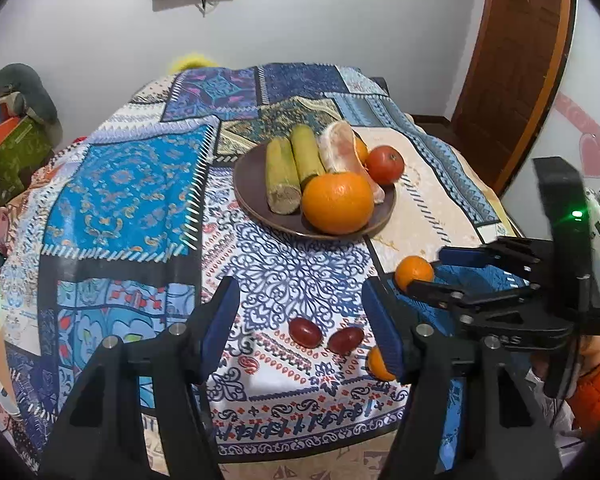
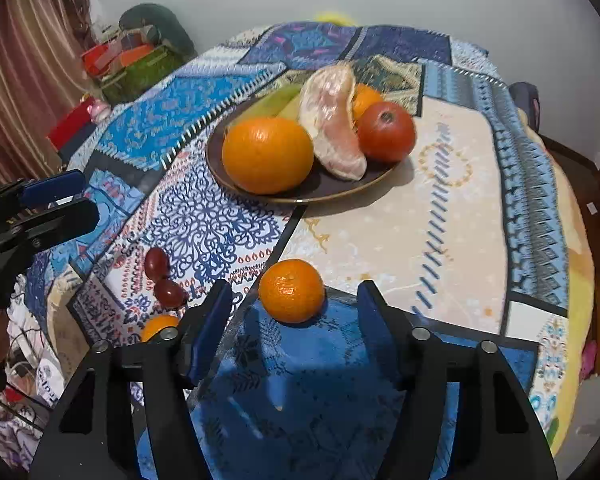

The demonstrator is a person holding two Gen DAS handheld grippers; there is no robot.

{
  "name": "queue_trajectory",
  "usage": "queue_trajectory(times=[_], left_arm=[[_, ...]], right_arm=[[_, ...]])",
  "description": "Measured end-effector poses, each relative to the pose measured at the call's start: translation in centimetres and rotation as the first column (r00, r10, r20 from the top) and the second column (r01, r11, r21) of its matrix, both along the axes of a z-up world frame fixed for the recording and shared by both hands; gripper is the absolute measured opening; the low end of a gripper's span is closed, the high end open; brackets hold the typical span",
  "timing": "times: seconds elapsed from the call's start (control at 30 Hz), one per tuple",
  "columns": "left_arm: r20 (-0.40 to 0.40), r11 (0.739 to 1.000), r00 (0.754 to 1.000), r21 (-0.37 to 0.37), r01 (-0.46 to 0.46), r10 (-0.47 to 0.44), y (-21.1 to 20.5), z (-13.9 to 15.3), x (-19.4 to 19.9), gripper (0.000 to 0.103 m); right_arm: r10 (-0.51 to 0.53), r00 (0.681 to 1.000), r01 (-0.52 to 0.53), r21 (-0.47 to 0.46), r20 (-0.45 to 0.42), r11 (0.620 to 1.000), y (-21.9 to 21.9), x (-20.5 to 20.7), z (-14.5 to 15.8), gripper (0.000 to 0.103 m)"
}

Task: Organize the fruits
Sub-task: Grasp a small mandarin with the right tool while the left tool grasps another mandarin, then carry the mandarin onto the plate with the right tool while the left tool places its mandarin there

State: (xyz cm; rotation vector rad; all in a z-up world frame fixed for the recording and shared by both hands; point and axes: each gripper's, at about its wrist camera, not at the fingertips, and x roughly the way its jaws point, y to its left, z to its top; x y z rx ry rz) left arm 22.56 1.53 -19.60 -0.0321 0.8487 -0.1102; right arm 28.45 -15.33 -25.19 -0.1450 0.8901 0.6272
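A brown plate (image 1: pixel 256 204) is sitting on a surface covered by a patchwork cloth (image 1: pixel 132 184) in blues and creams. On the plate are lying a large orange (image 1: pixel 337 203), two green cane pieces (image 1: pixel 294 168), a peeled pomelo wedge (image 1: pixel 342 148) and a red tomato (image 1: pixel 385 165).

Nearer the cameras, loose fruit is lying on the cloth: two dark red grapes (image 1: pixel 324 336) side by side, a small mandarin (image 2: pixel 291 290), and another mandarin (image 1: pixel 377 363) partly hidden behind a finger.

The left gripper (image 1: pixel 300 320) is hovering with its fingers spread wide, holding nothing, the grapes lying just ahead between them. The right gripper (image 2: pixel 294 316) is also standing open and empty, its blue-padded fingers (image 2: pixel 374 320) flanking the small mandarin without touching it.
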Motion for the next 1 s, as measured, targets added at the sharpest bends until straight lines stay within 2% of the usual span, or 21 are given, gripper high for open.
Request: queue_trajectory(times=[0.17, 0.3, 0.47, 0.6, 0.73, 0.9, 1.0], left_arm=[[-0.030, 1.000, 0.999, -0.015, 0.028, -0.028, -0.5, -0.5, -0.1, 0.065], [-0.060, 0.999, 0.997, -0.032, 0.041, -0.043, -0.8, -0.9, -0.3, 0.065], [-0.115, 0.995, 0.991, -0.078, 0.066, -0.075, -1.8, -1.5, -0.9, 0.065], [-0.125, 0.994, 0.988, -0.058, 0.088, -0.095, -3.2, -2.0, -1.7, 0.065], [-0.152, 0.992, 0.981, -0.061, 0.110, -0.118, -4.3, -2.7, -1.8, 0.055], [-0.203, 0.991, 0.971, -0.078, 0.108, -0.122, -5.1, -4.2, -1.2, 0.049], [-0.237, 0.990, 0.963, -0.094, 0.106, -0.126, -5.4, -5.1, -0.9, 0.040]], right_arm=[[0.006, 0.999, -0.007, -0.018, -0.044, 1.000, 0.9, 0.8, -1.4, 0.036], [0.002, 0.999, -0.002, -0.012, -0.037, 1.000, 1.0, 0.7, -1.3, 0.035], [-0.009, 1.000, 0.009, 0.014, -0.005, 1.000, 0.0, -0.2, 0.4, 0.035], [-0.025, 0.999, 0.024, 0.029, 0.033, 0.999, -1.2, -1.3, 2.1, 0.035], [-0.039, 0.997, 0.037, 0.044, 0.066, 0.998, -2.3, -2.4, 3.5, 0.035], [-0.055, 0.995, 0.050, 0.062, 0.085, 0.997, -3.4, -3.3, 4.4, 0.035], [-0.057, 0.994, 0.052, 0.061, 0.088, 0.997, -3.6, -3.4, 4.4, 0.035]])
